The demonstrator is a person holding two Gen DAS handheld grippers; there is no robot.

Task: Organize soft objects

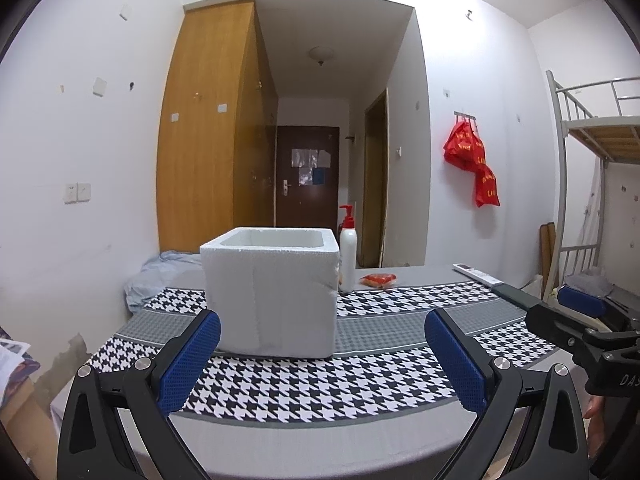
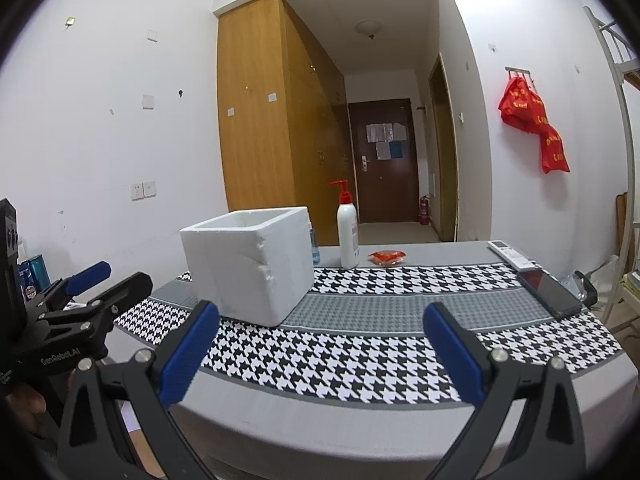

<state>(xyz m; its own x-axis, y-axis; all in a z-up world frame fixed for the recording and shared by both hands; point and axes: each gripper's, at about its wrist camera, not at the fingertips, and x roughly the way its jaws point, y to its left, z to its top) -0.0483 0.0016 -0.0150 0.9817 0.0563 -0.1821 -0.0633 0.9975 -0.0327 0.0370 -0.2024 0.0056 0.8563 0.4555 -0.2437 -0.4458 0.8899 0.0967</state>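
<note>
A white foam box (image 1: 270, 292) stands open-topped on the houndstooth cloth, also in the right wrist view (image 2: 248, 264). A small red soft packet (image 1: 378, 280) lies at the table's far side, right of the box, also in the right wrist view (image 2: 387, 257). My left gripper (image 1: 322, 356) is open and empty, held in front of the box. My right gripper (image 2: 320, 344) is open and empty, to the right of the box. Each gripper shows at the edge of the other's view: the right one (image 1: 576, 316) and the left one (image 2: 100, 284).
A white pump bottle (image 2: 347, 232) with a red top stands right of the box. A remote (image 2: 510, 256) and a dark phone (image 2: 550, 294) lie at the table's right edge. A blue cloth bundle (image 1: 160, 276) lies at the far left. A bunk bed (image 1: 592, 152) stands right.
</note>
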